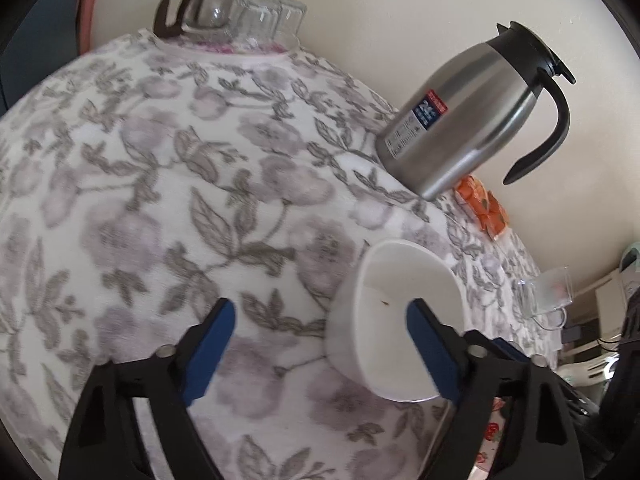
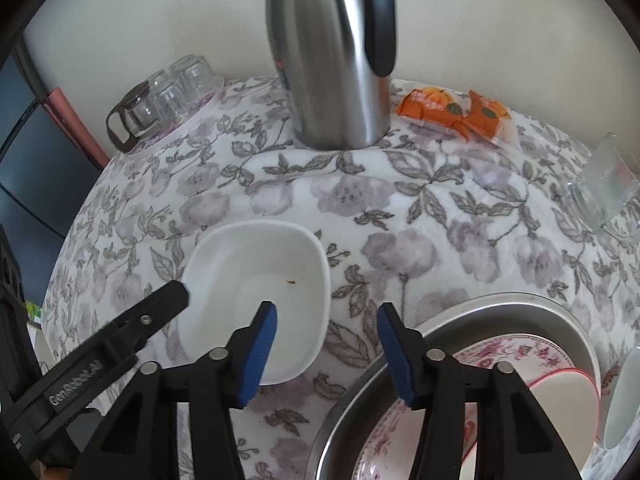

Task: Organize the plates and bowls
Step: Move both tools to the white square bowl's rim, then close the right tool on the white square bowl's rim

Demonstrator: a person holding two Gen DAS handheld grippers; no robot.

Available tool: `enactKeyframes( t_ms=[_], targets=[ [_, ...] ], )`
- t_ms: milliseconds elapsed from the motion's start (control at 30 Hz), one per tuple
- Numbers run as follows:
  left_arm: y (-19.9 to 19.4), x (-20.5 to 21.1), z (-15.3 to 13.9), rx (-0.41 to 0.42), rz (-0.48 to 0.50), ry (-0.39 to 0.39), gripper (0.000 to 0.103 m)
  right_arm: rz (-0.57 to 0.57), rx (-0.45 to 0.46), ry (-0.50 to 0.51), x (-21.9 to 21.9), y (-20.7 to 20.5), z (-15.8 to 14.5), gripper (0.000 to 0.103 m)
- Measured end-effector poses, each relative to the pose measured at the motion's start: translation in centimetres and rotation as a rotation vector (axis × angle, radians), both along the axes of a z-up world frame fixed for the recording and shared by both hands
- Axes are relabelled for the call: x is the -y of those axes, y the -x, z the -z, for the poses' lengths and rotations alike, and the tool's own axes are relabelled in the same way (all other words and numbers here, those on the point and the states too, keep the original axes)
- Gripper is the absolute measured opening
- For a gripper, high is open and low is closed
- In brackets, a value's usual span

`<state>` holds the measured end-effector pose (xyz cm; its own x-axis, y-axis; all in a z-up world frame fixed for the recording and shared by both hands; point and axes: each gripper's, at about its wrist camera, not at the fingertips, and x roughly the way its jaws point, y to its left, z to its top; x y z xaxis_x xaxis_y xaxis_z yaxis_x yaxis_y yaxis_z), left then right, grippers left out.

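Floral grey-and-white tablecloth [image 2: 460,216] fills both views

Large round metal basin [image 2: 532,304] at lower right of the right wrist view, holding a pink-patterned white plate [image 2: 532,356] and what looks like more crockery; contents partly hidden by the jaws

Brushed steel thermos jug with black handle [image 2: 336,60] top centre of that view, standing upright on the cloth

White rounded-square ceramic bowl [image 2: 256,280] sits on the cloth, centre-left in the right wrist view, lower right in the left wrist view [image 1: 400,320]. Empty apart from a small brown speck

Left gripper [image 1: 324,344]: jaws wide, holding nothing. Its right blue pad overlaps the bowl's near rim in its own view; contact unclear. In the right wrist view one black finger tip sits at the bowl's left rim

Right gripper [image 2: 324,344]: jaws wide, empty, hovering between bowl and basin, left pad over the bowl's near-right edge

Key relation: bowl lies right of the left jaw centreline and left of the right one, so both are close. Left looks nearer to straddling the rim

Smaller stuff: glass carafe and upturned glasses [image 2: 164,96] upper left, orange snack packets [image 2: 456,114] upper right, clear glass mug [image 2: 604,196] right edge
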<state>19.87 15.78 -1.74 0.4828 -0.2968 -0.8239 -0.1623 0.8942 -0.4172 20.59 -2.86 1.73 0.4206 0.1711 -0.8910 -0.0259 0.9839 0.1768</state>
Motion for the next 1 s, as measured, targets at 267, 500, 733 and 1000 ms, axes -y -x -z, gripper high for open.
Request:
enactKeyframes(
  t_ms=[267, 500, 733, 1000],
  targets=[
    [-0.7, 0.8, 1.0, -0.027, 0.025, 0.021, 0.056, -0.006, -0.02, 0.005, -0.6, -0.7, 1.3, 0.043],
    [-1.5, 0.9, 2.0, -0.044, 0.031, 0.038, 0.041, -0.021, -0.034, 0.019, -1.3, -1.4, 2.3, 0.034],
    [-2.1, 1.6, 2.9, -0.074, 0.039, 0.041, 0.039, -0.023, -0.074, 0.031, -2.0, -2.0, 3.8, 0.03],
    [-2.5, 1.6, 4.1, -0.107, 0.033, 0.06, 0.028, -0.019, -0.078, 0.057, -2.1, -2.5, 4.4, 0.024]
  ],
)
